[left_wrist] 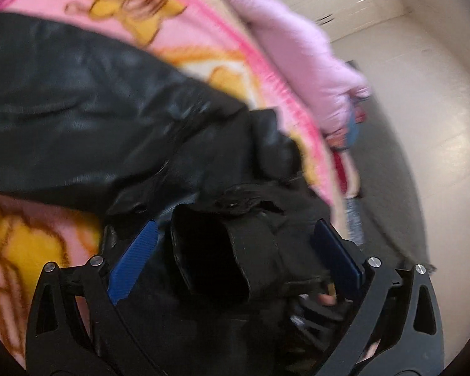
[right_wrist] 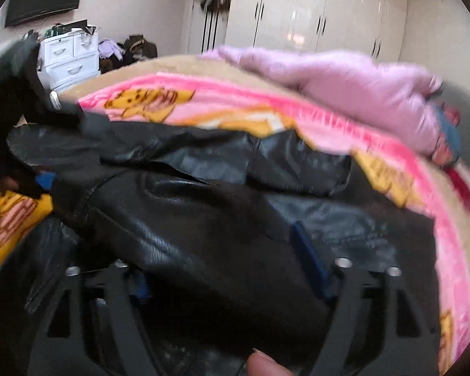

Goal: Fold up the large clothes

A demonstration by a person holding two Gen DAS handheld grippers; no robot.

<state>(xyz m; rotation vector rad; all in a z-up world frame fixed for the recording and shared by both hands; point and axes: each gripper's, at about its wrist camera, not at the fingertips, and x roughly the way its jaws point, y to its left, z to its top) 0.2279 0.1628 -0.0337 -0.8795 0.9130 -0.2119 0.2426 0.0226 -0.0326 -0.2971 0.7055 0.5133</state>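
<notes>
Looking from the left wrist view, the left claw [left_wrist: 235,257] stands wide open, its blue pads [left_wrist: 133,264] on both sides of a folded cuff-like end of the black leather jacket [left_wrist: 78,109], not pressing it. The jacket lies on a pink blanket [left_wrist: 203,47] on the bed and runs away up and to the left from this claw. A lilac garment [left_wrist: 297,56] lies further back.

From the right wrist view, the right claw [right_wrist: 222,269] is also open; jacket leather bulges between its fingers, but the pads do not seem to clamp it. The jacket's long axis goes across the picture. The left claw [right_wrist: 44,180] shows at the jacket's left end. Both claws are at the jacket, each at its own end, I judge.
</notes>
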